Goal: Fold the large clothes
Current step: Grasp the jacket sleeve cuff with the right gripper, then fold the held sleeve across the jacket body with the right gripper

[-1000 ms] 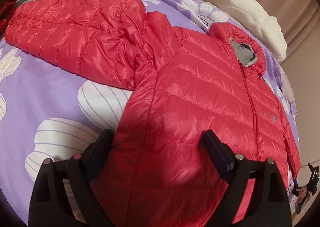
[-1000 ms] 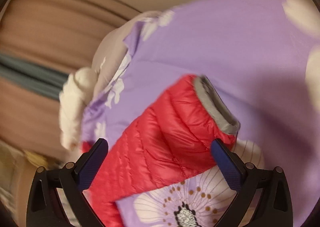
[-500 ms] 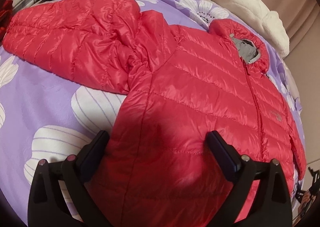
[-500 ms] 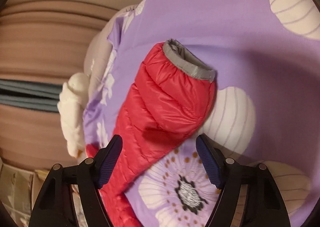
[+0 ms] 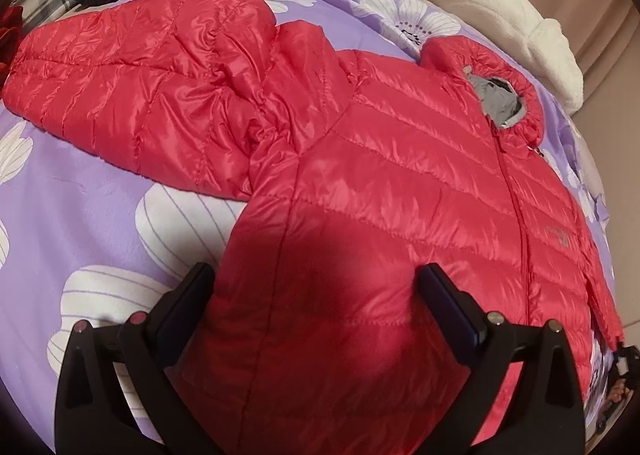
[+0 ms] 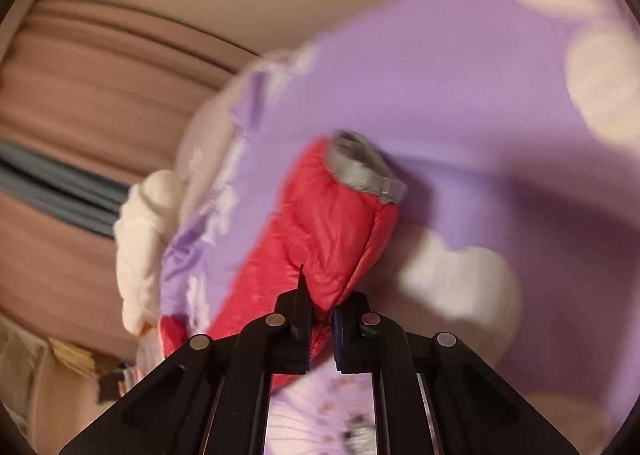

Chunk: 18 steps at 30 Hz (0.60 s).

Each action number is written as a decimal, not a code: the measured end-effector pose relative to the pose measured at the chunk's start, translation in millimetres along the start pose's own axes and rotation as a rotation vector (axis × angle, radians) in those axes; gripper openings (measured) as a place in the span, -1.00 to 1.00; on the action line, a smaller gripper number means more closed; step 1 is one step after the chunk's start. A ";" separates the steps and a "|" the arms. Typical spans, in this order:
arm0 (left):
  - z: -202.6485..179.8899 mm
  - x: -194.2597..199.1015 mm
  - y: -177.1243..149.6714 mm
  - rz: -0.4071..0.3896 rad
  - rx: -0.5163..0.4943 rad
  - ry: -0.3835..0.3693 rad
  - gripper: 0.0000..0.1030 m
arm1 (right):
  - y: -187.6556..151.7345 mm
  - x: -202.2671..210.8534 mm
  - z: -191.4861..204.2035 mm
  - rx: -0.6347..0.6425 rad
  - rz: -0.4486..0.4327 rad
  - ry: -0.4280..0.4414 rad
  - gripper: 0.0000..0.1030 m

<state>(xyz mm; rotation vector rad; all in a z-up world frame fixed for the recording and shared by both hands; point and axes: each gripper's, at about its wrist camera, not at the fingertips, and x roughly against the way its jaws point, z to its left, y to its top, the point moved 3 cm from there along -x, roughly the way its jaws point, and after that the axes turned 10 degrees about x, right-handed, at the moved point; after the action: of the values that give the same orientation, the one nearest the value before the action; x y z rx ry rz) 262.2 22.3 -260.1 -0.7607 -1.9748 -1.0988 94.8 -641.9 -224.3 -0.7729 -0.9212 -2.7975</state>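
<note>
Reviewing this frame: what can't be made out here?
- Red jacket hem: left wrist view, cut off by the bottom edge behind the left claw.
- Sleeve fabric inside the right claw: right wrist view, motion-blurred.
- Chest logo: left wrist view, too small to read.

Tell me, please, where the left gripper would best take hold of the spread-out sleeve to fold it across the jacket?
Probably the sleeve's far end, approached from the outer side. It lies flat and extended away from the red jacket's body; the open left gripper hovers over the hem.
</note>
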 end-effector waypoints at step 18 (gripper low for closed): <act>4.0 3.0 4.9 0.010 0.038 -0.005 0.94 | -256.0 -132.4 415.7 0.753 0.480 0.395 -0.82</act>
<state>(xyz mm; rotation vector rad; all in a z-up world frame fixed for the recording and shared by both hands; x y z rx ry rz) 263.1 28.4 -256.9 -0.7527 -1.9884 -1.0520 328.9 -201.7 -139.1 -0.2582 -1.3416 -1.8641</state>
